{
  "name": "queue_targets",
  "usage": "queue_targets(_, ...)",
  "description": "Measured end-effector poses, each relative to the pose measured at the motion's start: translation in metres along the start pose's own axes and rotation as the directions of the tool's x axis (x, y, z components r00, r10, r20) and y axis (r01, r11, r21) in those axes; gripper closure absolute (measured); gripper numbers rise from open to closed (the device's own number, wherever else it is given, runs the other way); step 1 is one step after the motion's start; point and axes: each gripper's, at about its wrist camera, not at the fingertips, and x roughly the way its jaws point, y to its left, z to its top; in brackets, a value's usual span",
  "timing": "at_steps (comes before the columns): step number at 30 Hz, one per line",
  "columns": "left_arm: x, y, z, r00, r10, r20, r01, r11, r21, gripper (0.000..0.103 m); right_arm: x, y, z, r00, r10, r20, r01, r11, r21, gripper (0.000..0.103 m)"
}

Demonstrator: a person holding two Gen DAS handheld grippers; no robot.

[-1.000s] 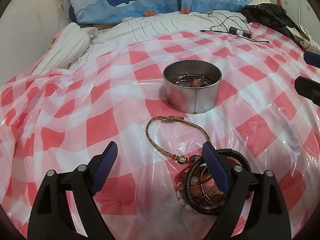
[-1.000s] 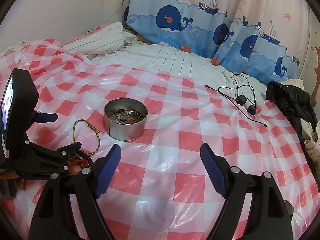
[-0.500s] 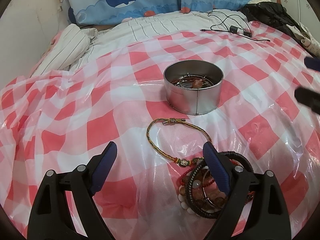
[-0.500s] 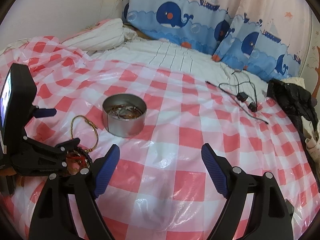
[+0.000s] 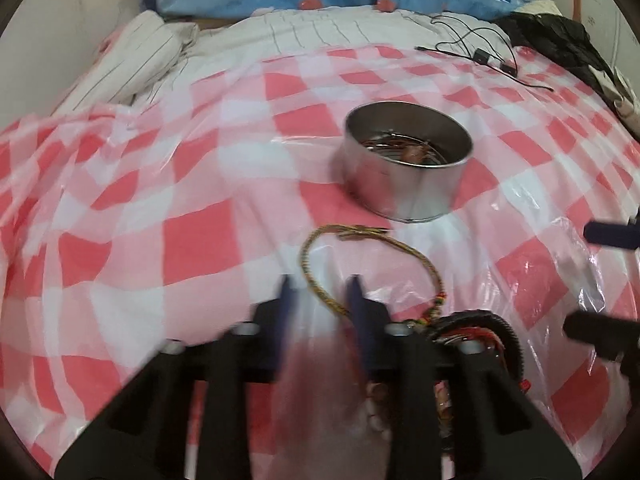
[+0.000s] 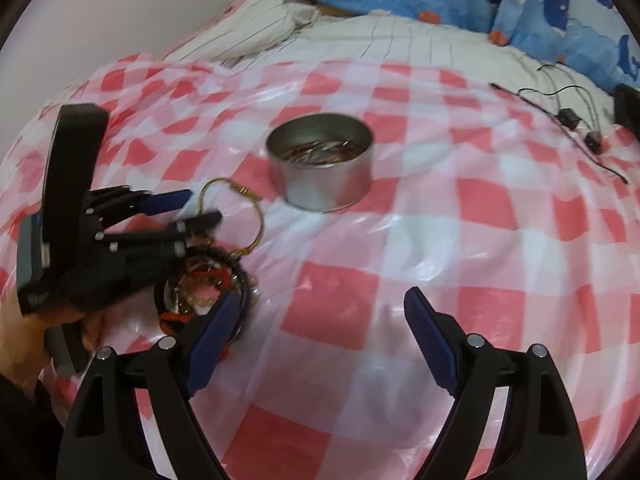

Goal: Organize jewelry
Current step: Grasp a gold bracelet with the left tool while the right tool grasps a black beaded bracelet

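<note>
Left claw (image 5: 320, 300) closing around gold cord bracelet (image 5: 316, 280), seemingly; right claw (image 6: 320, 320) spread above checkered sheet (image 6: 400, 240).

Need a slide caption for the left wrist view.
Left gripper closing around gold cord bracelet near metal tin.

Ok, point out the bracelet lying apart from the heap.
It's the gold braided cord bracelet, spread as an open loop between the metal tin and the heap of bracelets. The left gripper is closing astride its cord.

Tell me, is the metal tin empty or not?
Not empty. The metal tin stands upright, lidless, with bracelets visible inside.
</note>
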Motion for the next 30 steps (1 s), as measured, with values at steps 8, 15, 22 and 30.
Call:
queue_targets(8, -0.006, 0.022, 0.011, 0.996, -0.051, 0.073, 0.057, 0.994, -0.089, 0.049, 0.007, 0.009, -0.001, 0.999, 0.035, -0.022, -0.035, 0.999, -0.018, 0.022)
queue_targets(15, 0.019, -0.010, 0.013, 1.000, 0.021, 0.013, -0.021, 0.998, 0.059, 0.084, 0.010, 0.006, 0.000, 0.998, 0.053, -0.019, -0.053, 0.999, 0.000, 0.022)
queue_targets(22, -0.032, 0.018, 0.023, 0.992, -0.010, 0.123, 0.014, 0.999, -0.036, 0.100, 0.019, 0.006, 0.002, 0.993, 0.119, -0.019, -0.119, 0.992, 0.033, 0.026)
queue_targets(30, -0.061, 0.026, 0.019, 0.984, -0.041, 0.175, 0.052, 0.997, -0.057, 0.100, 0.055, 0.008, 0.011, 0.963, 0.262, -0.056, -0.255, 0.961, 0.111, 0.057)
